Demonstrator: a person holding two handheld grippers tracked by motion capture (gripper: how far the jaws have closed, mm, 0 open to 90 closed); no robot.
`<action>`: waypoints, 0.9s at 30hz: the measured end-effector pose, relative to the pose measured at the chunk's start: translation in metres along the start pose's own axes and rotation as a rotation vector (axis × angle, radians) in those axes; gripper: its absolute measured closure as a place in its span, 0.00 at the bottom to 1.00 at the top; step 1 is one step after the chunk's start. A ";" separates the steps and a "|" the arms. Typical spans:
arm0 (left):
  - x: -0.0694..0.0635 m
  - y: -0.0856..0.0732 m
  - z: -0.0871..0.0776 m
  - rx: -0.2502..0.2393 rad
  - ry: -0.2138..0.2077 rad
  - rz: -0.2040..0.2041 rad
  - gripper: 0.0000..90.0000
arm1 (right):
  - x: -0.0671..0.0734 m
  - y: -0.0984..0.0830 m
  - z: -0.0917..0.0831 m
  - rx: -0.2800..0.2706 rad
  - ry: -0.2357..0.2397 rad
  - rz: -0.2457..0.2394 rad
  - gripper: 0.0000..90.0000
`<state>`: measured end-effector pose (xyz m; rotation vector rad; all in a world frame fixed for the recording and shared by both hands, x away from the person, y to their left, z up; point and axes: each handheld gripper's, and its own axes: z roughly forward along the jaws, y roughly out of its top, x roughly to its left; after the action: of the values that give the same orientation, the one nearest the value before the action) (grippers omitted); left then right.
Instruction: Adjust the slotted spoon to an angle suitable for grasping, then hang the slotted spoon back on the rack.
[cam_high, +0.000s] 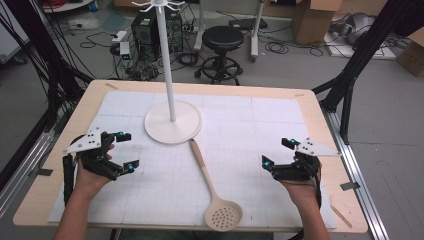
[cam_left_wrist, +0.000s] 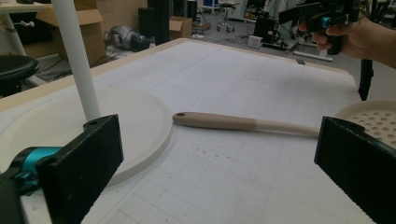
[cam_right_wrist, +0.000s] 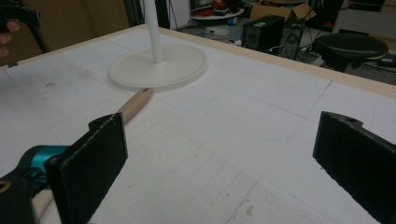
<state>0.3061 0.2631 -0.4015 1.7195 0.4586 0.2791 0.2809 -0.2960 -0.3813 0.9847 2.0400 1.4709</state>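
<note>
Beige spoon (cam_high: 212, 186) lies untouched between both grippers, left gripper (cam_high: 122, 150) and right gripper (cam_high: 276, 152) spread wide; best pinch its handle midway, square across, before lifting toward the stand (cam_high: 173, 121).

Black stool (cam_high: 223, 37), cardboard boxes (cam_high: 313, 20), grey floor (cam_high: 390, 125).

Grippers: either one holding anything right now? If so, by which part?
Nothing held. Left gripper and right gripper are both open, apart from the slotted spoon lying between them.
</note>
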 end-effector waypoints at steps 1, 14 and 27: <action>0.000 0.000 0.000 0.000 0.001 0.003 0.02 | 0.001 0.000 0.001 0.003 0.001 -0.002 0.02; -0.001 0.001 0.000 0.006 0.000 0.005 0.02 | 0.015 0.011 0.015 0.028 0.037 -0.018 0.02; 0.000 0.002 -0.001 0.000 0.005 0.009 0.02 | 0.046 0.030 0.055 0.135 0.108 -0.081 0.02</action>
<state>0.3064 0.2634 -0.3992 1.7211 0.4548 0.2900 0.2977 -0.2212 -0.3689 0.8795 2.2544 1.3871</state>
